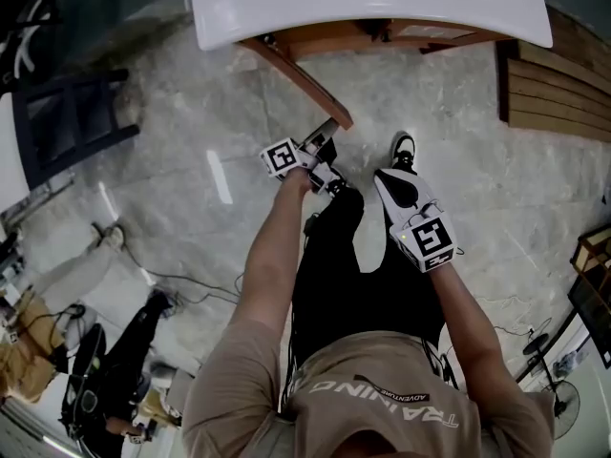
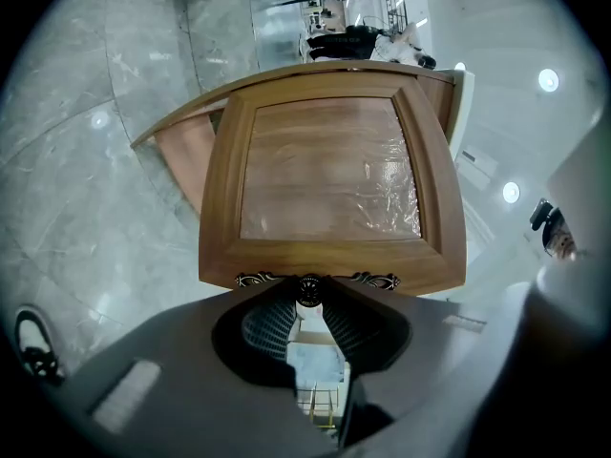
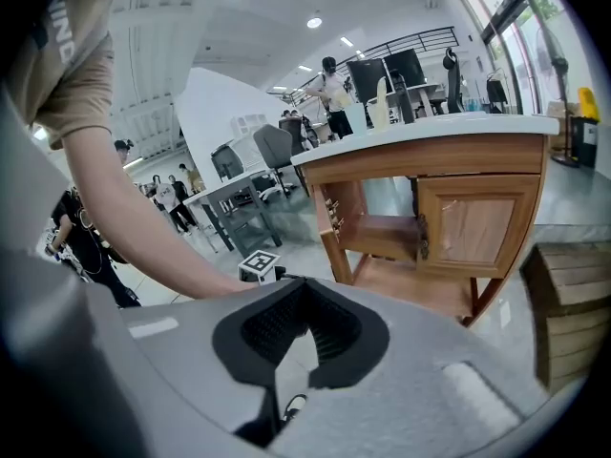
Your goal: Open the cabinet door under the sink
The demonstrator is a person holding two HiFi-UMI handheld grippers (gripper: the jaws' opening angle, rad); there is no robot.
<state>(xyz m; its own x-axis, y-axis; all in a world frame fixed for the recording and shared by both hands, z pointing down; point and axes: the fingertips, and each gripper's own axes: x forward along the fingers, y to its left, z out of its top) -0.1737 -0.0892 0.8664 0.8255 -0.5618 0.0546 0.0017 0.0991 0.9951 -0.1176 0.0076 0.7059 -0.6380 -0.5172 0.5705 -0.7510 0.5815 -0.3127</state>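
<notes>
cabinet door point(image 2: 329, 175): warm brown wood, streaky grain, shiny centre panel | knob point(image 2: 308, 289): dark, on a black curly plate point(image 2: 377, 280) | sink top point(image 1: 363, 3): plain white | floor point(image 1: 191, 151): pale grey marble, faint veins | left gripper point(image 2: 308, 301): grey, black ribbed pads point(image 2: 267, 327) | marker cube point(image 1: 282, 157): white w/ black squares | shirt point(image 1: 363, 418): tan, white lettering

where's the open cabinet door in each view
Head view: open cabinet door, an edge-on wooden strip slanting from under the white sink top.
Left gripper view: fills the centre, the left gripper claw shut on its knob.
Right gripper view: narrow hinged strip left of centre.
Shared landmark: white sink top, above the door in head and right gripper views.
</notes>
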